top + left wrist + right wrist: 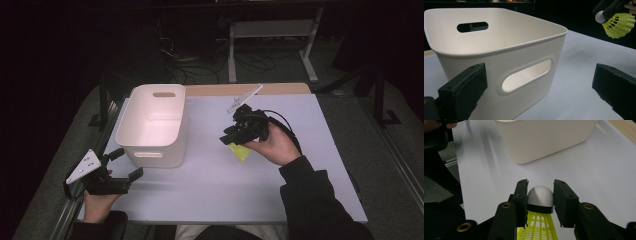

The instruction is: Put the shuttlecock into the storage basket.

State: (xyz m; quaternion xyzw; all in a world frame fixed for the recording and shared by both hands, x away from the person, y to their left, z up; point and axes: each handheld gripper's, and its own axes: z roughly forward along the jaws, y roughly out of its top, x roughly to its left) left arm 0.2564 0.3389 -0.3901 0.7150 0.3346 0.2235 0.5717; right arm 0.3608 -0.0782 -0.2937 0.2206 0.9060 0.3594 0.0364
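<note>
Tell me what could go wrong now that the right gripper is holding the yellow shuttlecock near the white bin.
The right gripper pinches the yellow plastic shuttlecock only by its rounded white cork, which might squirt out mid-carry. The white plastic bin sits unheld, since the left gripper is open beside it, so a knock on the rim could shove it.

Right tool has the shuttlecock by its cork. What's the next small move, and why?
Probably carry the right tool left, over the white bin. It grips the yellow shuttlecock, held off the table to the bin's right; the bin looks empty.
</note>
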